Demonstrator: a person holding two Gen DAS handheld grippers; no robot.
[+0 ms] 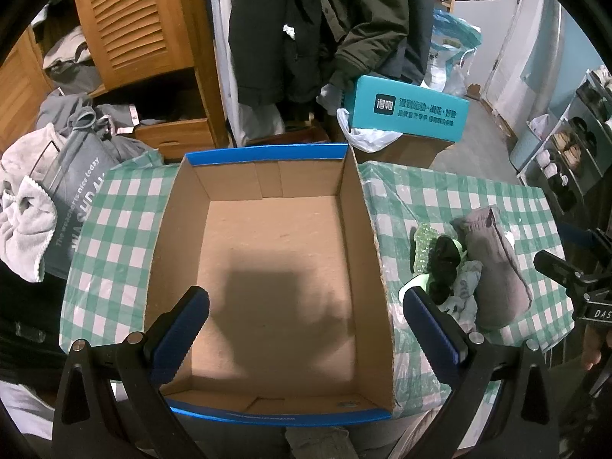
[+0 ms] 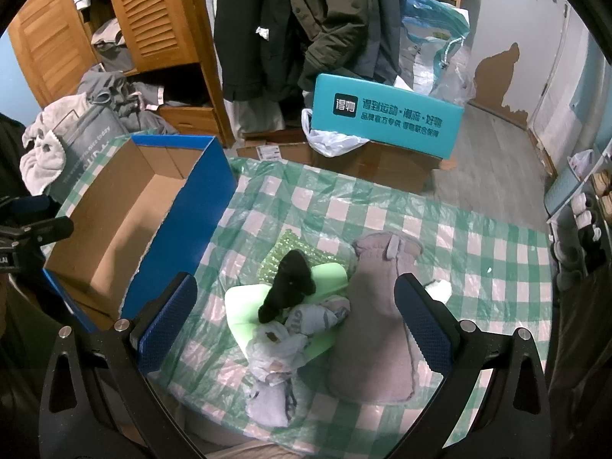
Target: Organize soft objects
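An open cardboard box (image 1: 267,267) with a blue outside (image 2: 179,229) sits on the checked tablecloth, nothing inside it. My left gripper (image 1: 306,325) hangs open over the box's near end. To the right of the box lies a pile: a grey-brown mitten (image 2: 376,317) (image 1: 493,267), a black sock (image 2: 288,283) (image 1: 443,264), a light green foam pad (image 2: 244,306), a sheet of green bubble wrap (image 2: 283,252), and crumpled grey-white socks (image 2: 283,348). My right gripper (image 2: 294,317) is open above this pile, holding nothing.
The green-and-white checked cloth (image 2: 459,237) covers the table. Behind it stand a teal box (image 2: 386,118) on cartons, hanging coats (image 2: 306,19) and a wooden wardrobe (image 2: 153,19). Clothes and a grey bag (image 1: 76,199) pile up at the left. A shoe rack (image 1: 573,141) is at the right.
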